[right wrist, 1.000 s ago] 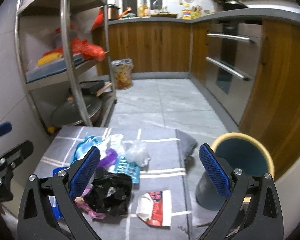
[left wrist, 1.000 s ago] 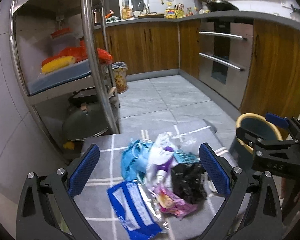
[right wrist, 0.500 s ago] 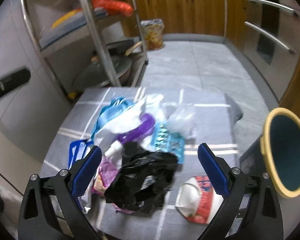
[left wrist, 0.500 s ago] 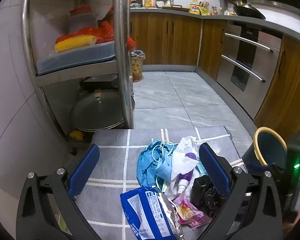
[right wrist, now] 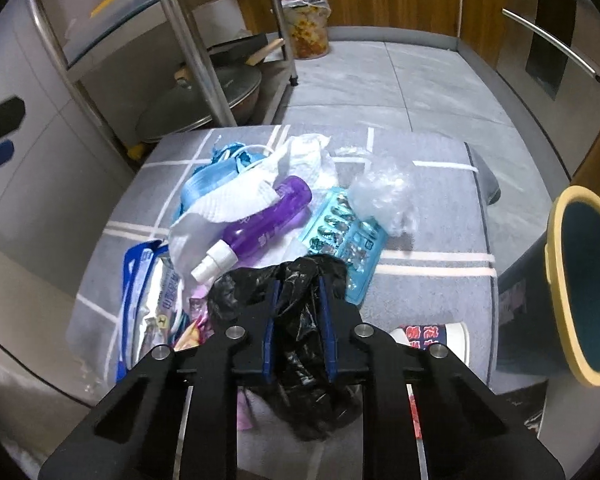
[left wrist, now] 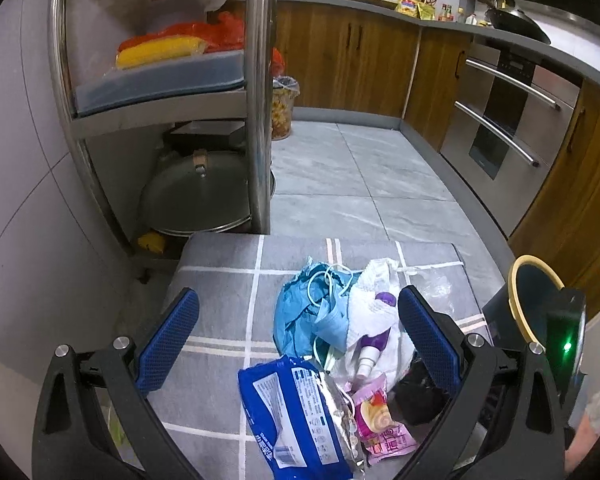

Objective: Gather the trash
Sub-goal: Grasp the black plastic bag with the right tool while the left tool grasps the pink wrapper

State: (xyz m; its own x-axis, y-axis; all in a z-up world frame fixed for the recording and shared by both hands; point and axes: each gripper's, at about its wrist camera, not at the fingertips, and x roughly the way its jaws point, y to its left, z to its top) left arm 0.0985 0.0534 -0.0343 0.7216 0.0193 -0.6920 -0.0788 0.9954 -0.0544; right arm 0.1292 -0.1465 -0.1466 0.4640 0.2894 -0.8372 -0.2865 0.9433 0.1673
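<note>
A heap of trash lies on a grey checked mat (right wrist: 432, 272). My right gripper (right wrist: 298, 284) is shut on a crumpled black plastic bag (right wrist: 300, 320), which also shows in the left wrist view (left wrist: 416, 396). Around it lie a purple spray bottle (right wrist: 260, 224), white tissue (right wrist: 240, 196), blue face masks (left wrist: 300, 312), a blue blister pack (right wrist: 342, 240), clear plastic wrap (right wrist: 384, 192), a blue snack packet (left wrist: 292, 412), a pink wrapper (left wrist: 380, 420) and a red-and-white cup (right wrist: 432, 336). My left gripper (left wrist: 300, 328) is open and empty above the heap. A dark bin with a yellow rim (right wrist: 556, 280) stands right of the mat.
A steel shelf rack (left wrist: 256, 92) with a pan lid (left wrist: 196, 192) stands at the mat's far left corner. Wooden cabinets (left wrist: 352, 64) and an oven (left wrist: 504, 108) line the far and right sides. A small bagged bin (left wrist: 282, 106) stands by the cabinets.
My right gripper has dropped onto the heap and shut on the black bag. My left gripper has shifted slightly and stays open.
</note>
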